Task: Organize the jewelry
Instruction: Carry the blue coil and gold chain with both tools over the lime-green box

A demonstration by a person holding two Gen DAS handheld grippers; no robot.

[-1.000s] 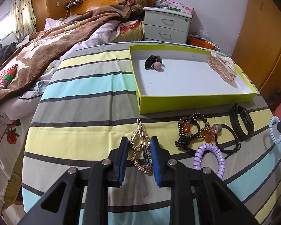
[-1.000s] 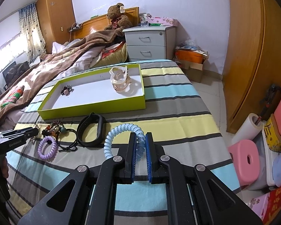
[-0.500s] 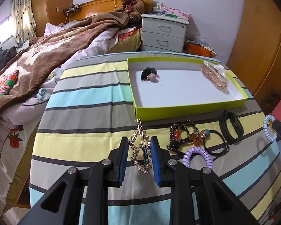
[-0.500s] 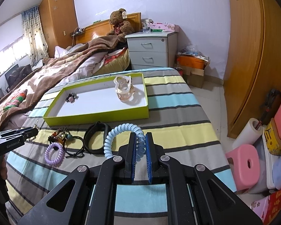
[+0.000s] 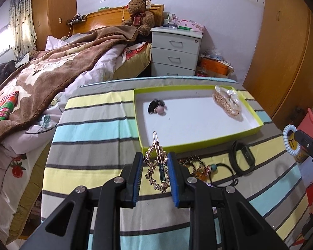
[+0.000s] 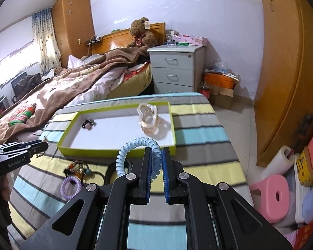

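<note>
Both lifted: left gripper (image 5: 154, 164) clamps hairpin (image 5: 157, 162), right gripper (image 6: 155, 167) coil tie (image 6: 135, 145), beads (image 5: 195, 165) part-hidden.

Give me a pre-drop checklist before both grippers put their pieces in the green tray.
1. Left gripper shut on the gold hair clip: ok.
2. Right gripper shut on the blue coil tie: ok.
3. Bare floor in the green tray: ok.
4. Clear hair claw and black hair tie away from tray centre: ok.
5. Both pieces above the tray: cannot tell.

Both claws: black angular frames, silver screws, blue ribbed pads (image 5: 138, 173).
</note>
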